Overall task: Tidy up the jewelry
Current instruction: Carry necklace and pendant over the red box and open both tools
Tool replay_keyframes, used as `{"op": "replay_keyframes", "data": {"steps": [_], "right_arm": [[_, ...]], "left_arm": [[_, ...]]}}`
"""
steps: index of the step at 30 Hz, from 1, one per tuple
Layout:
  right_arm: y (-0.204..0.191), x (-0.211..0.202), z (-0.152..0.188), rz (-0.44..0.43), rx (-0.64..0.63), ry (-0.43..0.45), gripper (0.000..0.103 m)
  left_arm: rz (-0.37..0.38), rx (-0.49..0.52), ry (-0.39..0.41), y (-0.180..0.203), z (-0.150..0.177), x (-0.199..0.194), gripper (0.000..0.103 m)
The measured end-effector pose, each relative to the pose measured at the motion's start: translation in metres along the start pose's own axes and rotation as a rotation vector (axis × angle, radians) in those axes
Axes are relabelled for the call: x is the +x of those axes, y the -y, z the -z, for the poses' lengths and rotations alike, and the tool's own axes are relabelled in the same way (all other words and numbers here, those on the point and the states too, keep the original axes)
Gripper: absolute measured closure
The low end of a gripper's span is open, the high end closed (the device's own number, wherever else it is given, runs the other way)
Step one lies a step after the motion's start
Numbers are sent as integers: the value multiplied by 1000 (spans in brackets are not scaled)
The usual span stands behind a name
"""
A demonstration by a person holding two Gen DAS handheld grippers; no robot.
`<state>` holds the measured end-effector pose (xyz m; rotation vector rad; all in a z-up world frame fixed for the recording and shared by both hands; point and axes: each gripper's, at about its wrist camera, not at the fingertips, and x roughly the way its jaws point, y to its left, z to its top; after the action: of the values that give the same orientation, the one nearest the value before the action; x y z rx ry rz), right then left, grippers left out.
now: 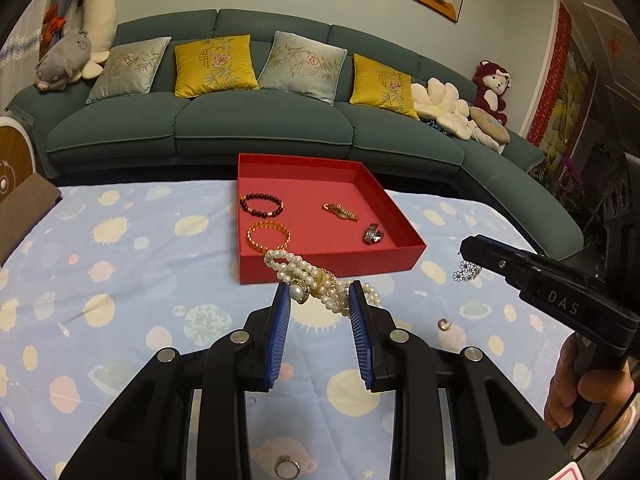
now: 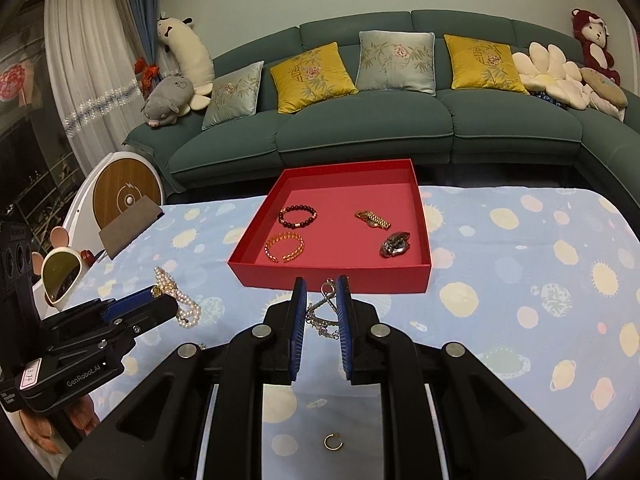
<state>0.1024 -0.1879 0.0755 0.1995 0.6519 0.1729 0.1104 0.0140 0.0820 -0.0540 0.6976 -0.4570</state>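
Pearls [image 1: 320,280] gripped in left fingers [image 1: 320,300], silver chain [image 2: 322,312] in right fingers [image 2: 322,300]; red tray [image 1: 332,266] dead ahead, L nearer.

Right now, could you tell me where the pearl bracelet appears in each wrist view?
Left wrist: pearl bracelet at centre, between the left gripper fingers.
Right wrist: pearl bracelet at lower left, at the left gripper tips.
Shared landmark: the red tray, just beyond it.
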Motion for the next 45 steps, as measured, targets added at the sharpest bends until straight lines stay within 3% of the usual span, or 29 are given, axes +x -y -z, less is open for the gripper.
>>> {"op": "replay_keyframes", "data": {"steps": [7, 13, 23, 30, 35, 37, 38, 45], "right_arm": [[4, 0, -41, -2, 4, 58, 89], [18, 34, -69, 18, 15, 58, 89], [43, 112, -63, 26, 63, -66, 89], [52, 141, -46, 43, 52, -137, 88], [59, 144, -43, 39, 56, -141, 86], [60, 140, -45, 44, 56, -127, 79], [61, 137, -47, 43, 63, -116, 71], [60, 82, -68, 37, 104, 17, 66]], "left_arm": [[17, 52, 76, 8, -55, 0, 76], [-17, 94, 60, 0, -82, 46, 76], [-6, 92, -32, -7, -81, 130, 76], [-2, 117, -76, -4, -67, 166, 75], [-16, 115, -100, -5, -62, 178, 72], [-27, 108, -86, -6, -63, 176, 72], [-24, 107, -82, -7, -64, 175, 72], [-19, 37, 5, -11, -97, 129, 71]]}}
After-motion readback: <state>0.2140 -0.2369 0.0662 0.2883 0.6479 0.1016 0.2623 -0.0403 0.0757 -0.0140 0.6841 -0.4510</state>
